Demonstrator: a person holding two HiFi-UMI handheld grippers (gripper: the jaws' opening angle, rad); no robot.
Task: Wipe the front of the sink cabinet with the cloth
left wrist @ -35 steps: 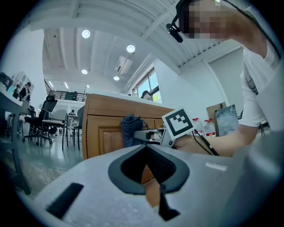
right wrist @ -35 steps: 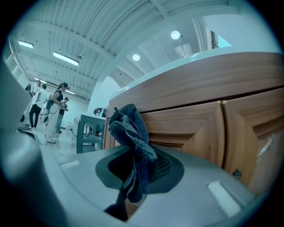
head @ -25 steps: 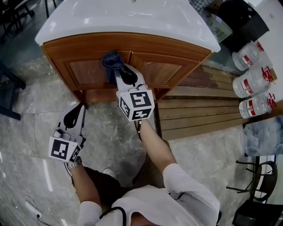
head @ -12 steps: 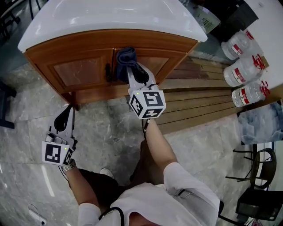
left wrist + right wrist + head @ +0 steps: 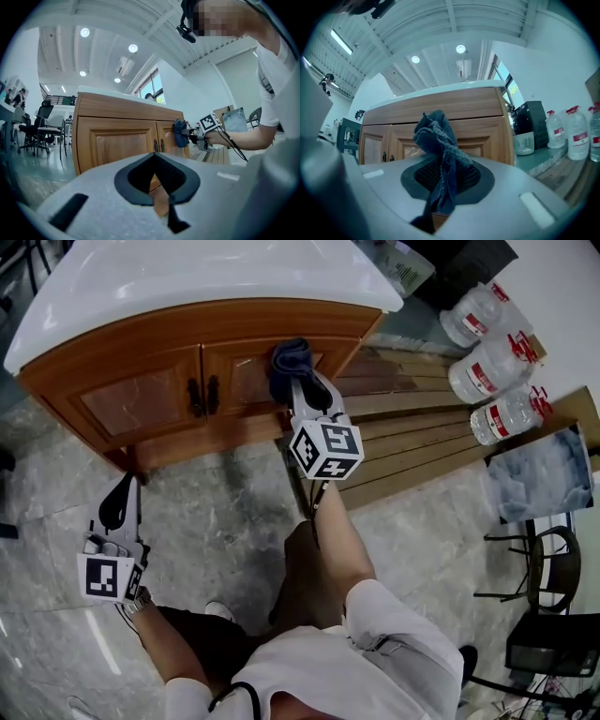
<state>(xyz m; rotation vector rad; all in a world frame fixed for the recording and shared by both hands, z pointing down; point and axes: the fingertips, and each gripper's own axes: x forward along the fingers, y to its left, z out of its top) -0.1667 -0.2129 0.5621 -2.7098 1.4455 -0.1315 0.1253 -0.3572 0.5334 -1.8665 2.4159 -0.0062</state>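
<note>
The wooden sink cabinet point(image 5: 169, 381) with two doors and a white top point(image 5: 187, 277) stands ahead. My right gripper point(image 5: 298, 379) is shut on a bunched dark blue cloth point(image 5: 289, 360) and presses it against the right door near its top. In the right gripper view the cloth point(image 5: 440, 145) hangs between the jaws in front of the right door point(image 5: 478, 140). My left gripper point(image 5: 120, 498) is low at the left, away from the cabinet, shut and holding nothing. From the left gripper view I see the cabinet point(image 5: 117, 140) and the cloth point(image 5: 179, 134) on the door.
Two dark handles point(image 5: 202, 395) sit at the doors' meeting edge. Wooden slats point(image 5: 412, 442) lie on the floor right of the cabinet, with three large water bottles point(image 5: 492, 367) beyond them. A chair point(image 5: 530, 568) stands at the right. The floor is grey marble tile point(image 5: 225, 521).
The right gripper has slid the cloth rightward across the cabinet front, from the doors' centre onto the right door. The left gripper has dropped back lower left.
</note>
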